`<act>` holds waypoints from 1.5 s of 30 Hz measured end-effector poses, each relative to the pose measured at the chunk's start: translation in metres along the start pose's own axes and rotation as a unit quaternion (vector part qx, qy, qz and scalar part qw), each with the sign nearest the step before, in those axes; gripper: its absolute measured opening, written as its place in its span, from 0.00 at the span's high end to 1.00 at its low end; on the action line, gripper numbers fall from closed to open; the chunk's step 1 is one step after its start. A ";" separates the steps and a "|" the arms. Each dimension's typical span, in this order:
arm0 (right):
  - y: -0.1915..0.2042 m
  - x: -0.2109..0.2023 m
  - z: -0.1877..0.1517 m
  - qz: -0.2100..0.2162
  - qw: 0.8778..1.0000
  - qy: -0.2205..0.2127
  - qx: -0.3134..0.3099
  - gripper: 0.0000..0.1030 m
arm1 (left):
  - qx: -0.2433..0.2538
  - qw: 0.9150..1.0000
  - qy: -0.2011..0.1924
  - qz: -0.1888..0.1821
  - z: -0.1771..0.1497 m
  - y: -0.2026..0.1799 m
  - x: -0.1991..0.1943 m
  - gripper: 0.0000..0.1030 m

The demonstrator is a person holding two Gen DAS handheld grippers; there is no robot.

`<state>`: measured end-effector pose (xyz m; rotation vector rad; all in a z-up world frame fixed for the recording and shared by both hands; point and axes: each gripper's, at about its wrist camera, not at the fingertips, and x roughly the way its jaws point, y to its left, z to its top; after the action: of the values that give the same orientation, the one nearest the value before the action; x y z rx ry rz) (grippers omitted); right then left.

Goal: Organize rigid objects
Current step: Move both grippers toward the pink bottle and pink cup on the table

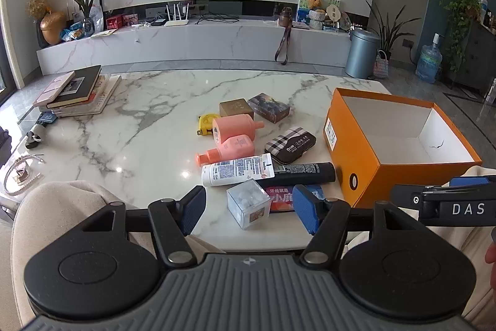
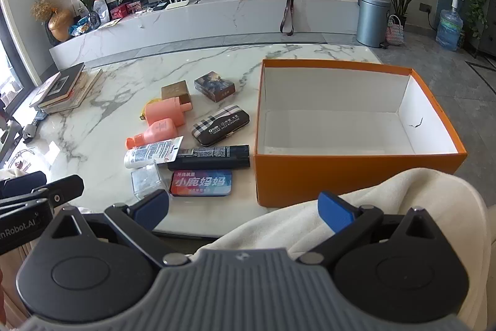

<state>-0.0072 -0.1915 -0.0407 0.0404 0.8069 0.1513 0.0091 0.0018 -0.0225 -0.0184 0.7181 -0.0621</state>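
The task is judged to be at its very start: the orange box (image 2: 356,176), seen at the right of both views, is shown open and quite empty, only its white inner walls and floor being visible. Nothing has yet been placed in it.

All the loose things are still found on the marble bench (image 2: 217,58), clustered left of the box. A brown box (image 2: 175,93) and a dark printed box (image 2: 214,86) are seen at the far side of the cluster; a pink container (image 2: 166,111), a pink bottle (image 2: 153,134) and a plaid case (image 2: 220,129) lie in the middle; a white tube (image 2: 152,155), a black tube (image 2: 210,162), a clear cube (image 1: 247,203) and a red and blue tin (image 2: 201,182) lie nearest the lower edge. A yellow tape measure (image 1: 206,124) is partly hidden behind the pink container.

The left gripper (image 1: 249,211) is held apart and empty, low in its frame, with the clear cube seen between its pads but not pressed. The right gripper (image 2: 245,211) is spread wide, nothing being held, above pale cloth (image 2: 310,219) at the near edge.

Every item is therefore left to be moved.
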 end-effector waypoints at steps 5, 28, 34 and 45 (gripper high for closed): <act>0.001 0.005 0.001 -0.001 1.000 0.005 -0.001 0.01 | 0.000 1.000 0.004 -0.001 0.000 0.001 0.004 0.27; 0.037 0.068 0.034 0.080 0.994 0.024 -0.071 0.44 | 0.035 0.996 0.058 -0.059 0.032 0.027 0.077 0.30; 0.052 0.115 0.066 0.103 0.991 0.064 -0.058 0.53 | -0.017 0.994 0.092 -0.061 0.058 0.052 0.114 0.30; 0.077 0.201 0.105 0.105 0.987 0.111 -0.045 0.76 | -0.247 0.947 0.199 -0.052 0.062 0.101 0.207 0.30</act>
<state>0.1964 -0.0831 -0.1042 0.0225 1.0169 0.3963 0.2103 0.0890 -0.1158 -0.5388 1.1222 0.0165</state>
